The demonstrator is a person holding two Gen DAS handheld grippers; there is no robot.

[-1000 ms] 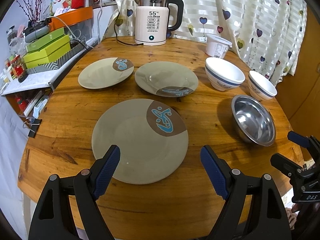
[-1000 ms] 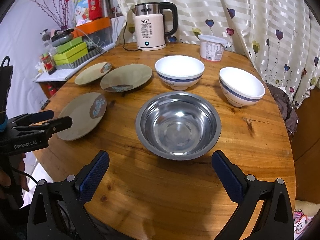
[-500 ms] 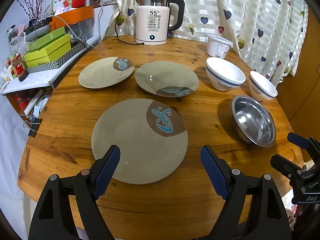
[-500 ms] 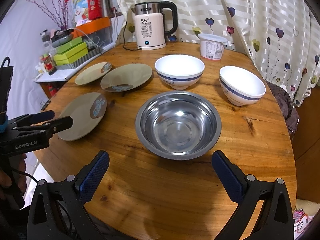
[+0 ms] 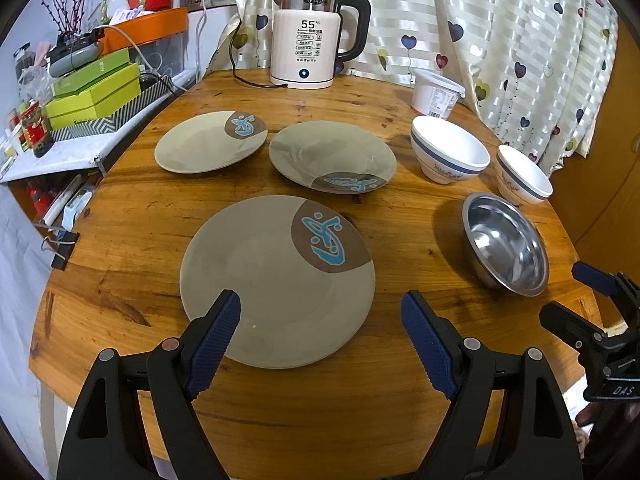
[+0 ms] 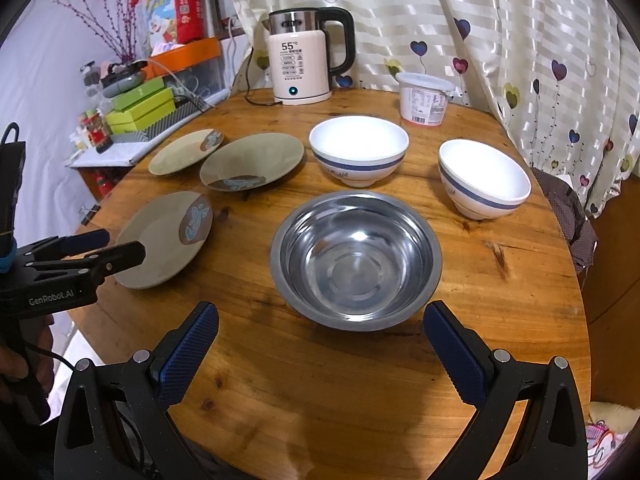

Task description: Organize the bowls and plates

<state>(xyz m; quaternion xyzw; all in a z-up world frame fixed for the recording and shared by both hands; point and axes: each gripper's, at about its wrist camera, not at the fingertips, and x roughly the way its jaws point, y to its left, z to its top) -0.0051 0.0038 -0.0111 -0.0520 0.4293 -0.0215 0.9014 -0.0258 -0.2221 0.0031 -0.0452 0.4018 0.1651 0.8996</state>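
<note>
On the round wooden bench (image 5: 132, 216) three beige plates lie apart: the near plate (image 5: 276, 280) below the left gripper (image 5: 320, 320), a far-left plate (image 5: 210, 142) and a middle plate (image 5: 332, 156) behind it. The left gripper hovers with jaws spread wide, empty, one pad over the near plate's rim. The right gripper (image 6: 320, 336) is also wide and empty, just before the steel bowl (image 6: 356, 260). Two white bowls (image 6: 359, 150) (image 6: 484, 178) stand beyond it, near a kettle (image 6: 300, 64) and a tub (image 6: 425, 98)
</note>
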